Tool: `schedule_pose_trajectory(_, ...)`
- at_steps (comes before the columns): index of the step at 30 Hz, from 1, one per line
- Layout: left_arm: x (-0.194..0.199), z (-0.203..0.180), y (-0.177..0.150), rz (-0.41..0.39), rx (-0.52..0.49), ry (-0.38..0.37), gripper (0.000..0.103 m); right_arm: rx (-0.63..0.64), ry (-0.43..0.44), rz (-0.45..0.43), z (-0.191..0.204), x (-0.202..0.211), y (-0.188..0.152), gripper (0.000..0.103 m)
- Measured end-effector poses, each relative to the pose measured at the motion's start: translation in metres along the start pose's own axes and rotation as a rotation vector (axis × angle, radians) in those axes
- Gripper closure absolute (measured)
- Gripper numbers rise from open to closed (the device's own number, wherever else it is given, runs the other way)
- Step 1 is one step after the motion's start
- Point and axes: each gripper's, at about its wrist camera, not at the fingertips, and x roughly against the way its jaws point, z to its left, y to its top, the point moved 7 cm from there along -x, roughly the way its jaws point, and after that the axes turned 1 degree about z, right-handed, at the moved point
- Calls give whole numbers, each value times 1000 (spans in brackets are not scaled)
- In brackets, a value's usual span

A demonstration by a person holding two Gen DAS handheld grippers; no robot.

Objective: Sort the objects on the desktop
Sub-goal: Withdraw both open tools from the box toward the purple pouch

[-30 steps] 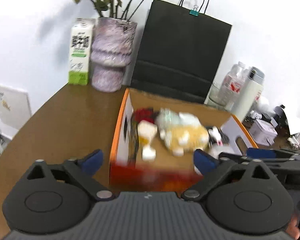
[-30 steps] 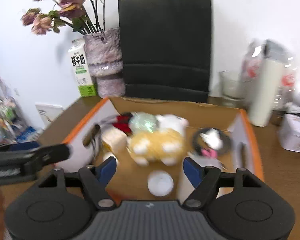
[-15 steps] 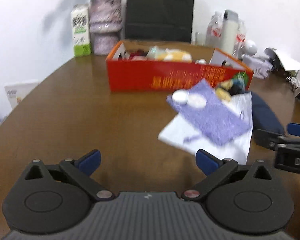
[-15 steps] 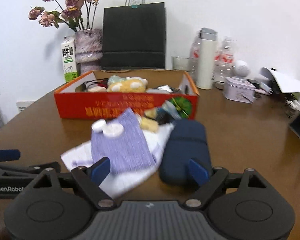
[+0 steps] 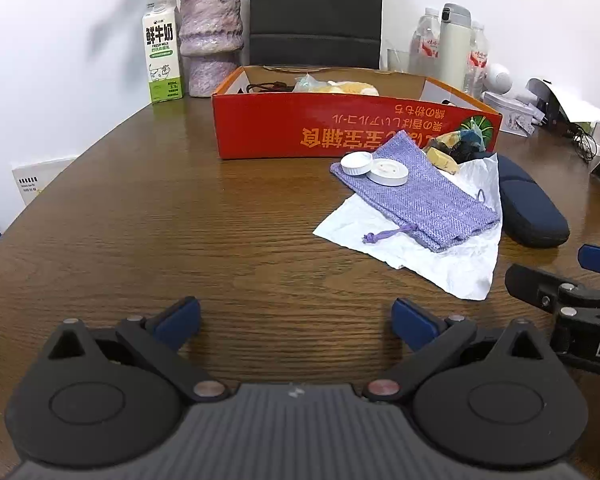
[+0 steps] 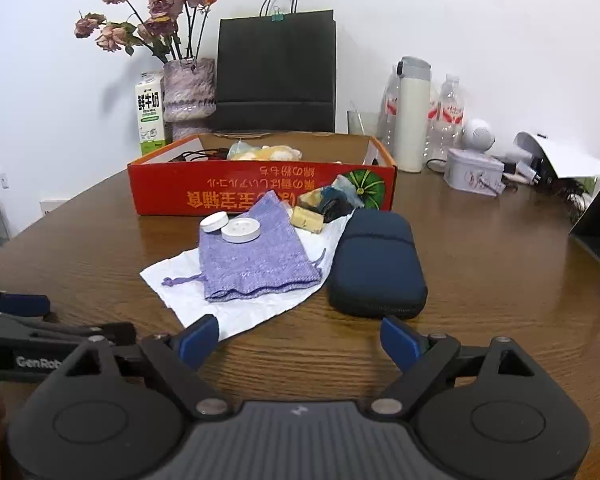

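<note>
Both grippers, left [image 5: 296, 318] & right [image 6: 300, 338], tilt tableward, jaws spread (nothing between).

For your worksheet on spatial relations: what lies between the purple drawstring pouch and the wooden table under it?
A crumpled white paper sheet lies under the purple pouch, spread on the table. The right wrist view shows it best.

Bright, even indoor light; both views sharp. Fisheye bending curves the bench [image 5: 140, 220] edges, corners dark. Soft flower shadow on wall [image 6: 60, 60].
</note>
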Motion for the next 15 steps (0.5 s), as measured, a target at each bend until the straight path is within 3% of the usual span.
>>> schedule_pose_trajectory(15, 0, 1, 0, 1, 0, -1, 0, -58, 18, 10, -6, -3, -1, 15)
